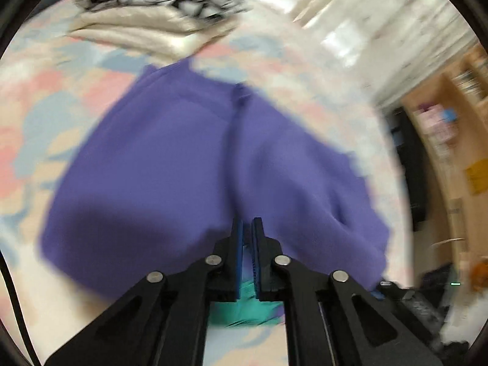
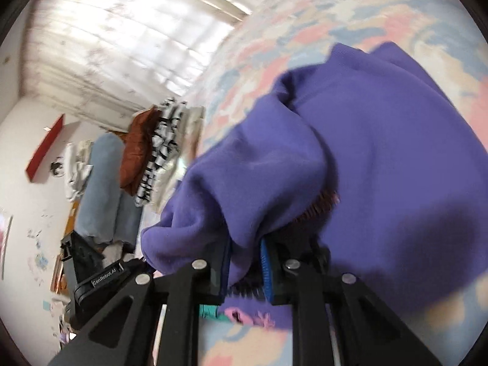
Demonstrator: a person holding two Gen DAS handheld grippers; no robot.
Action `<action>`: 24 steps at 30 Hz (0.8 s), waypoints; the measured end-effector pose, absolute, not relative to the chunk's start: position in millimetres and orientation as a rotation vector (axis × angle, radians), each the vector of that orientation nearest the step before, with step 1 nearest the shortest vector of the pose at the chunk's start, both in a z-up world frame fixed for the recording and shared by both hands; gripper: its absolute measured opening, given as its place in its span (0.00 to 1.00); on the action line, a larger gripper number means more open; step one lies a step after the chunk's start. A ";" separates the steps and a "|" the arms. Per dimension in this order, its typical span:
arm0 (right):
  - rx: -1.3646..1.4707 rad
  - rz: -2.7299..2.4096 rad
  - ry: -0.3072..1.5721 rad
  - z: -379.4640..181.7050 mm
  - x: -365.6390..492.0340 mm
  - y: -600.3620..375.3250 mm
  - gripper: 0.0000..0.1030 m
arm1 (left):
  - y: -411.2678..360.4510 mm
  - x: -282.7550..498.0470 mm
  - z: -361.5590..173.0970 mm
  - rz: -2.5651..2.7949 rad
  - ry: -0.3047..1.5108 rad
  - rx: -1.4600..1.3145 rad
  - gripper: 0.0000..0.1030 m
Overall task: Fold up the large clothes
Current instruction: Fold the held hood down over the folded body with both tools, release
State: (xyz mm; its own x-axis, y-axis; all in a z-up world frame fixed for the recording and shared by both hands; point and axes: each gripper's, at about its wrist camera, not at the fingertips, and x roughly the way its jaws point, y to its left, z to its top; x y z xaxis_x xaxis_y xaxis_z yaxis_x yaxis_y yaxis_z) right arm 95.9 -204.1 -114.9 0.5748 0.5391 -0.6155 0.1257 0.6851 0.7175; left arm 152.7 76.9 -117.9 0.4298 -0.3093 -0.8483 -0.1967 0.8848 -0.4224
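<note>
A large purple sweatshirt (image 1: 183,158) lies spread on a bed with a pastel pink, blue and cream sheet (image 1: 45,97). My left gripper (image 1: 247,228) is at its near edge, fingers nearly closed with a narrow gap; whether cloth is pinched is unclear. A teal printed patch (image 1: 244,308) shows below the fingers. In the right wrist view the same purple sweatshirt (image 2: 381,152) is bunched, and my right gripper (image 2: 247,244) is shut on a thick fold of it, lifted off the sheet (image 2: 305,24).
A stack of folded clothes (image 1: 158,9), cream, black-and-white and rust brown, sits at the far side of the bed, and shows in the right wrist view (image 2: 152,152). Wooden shelves (image 1: 451,128) stand at the right. White curtains (image 2: 122,36) hang behind.
</note>
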 end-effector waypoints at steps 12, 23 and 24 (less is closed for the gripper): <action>0.806 0.247 1.035 -157.6 82.3 -216.7 0.24 | 101.8 131.9 -151.7 -0.246 1.109 -0.641 0.41; 0.893 0.279 0.923 -151.9 75.3 -241.4 0.44 | 71.5 159.4 -171.2 -0.435 0.996 -0.791 0.61; 0.894 0.281 0.918 -152.9 79.8 -242.8 0.44 | 69.0 162.3 -172.1 -0.437 0.986 -0.807 0.61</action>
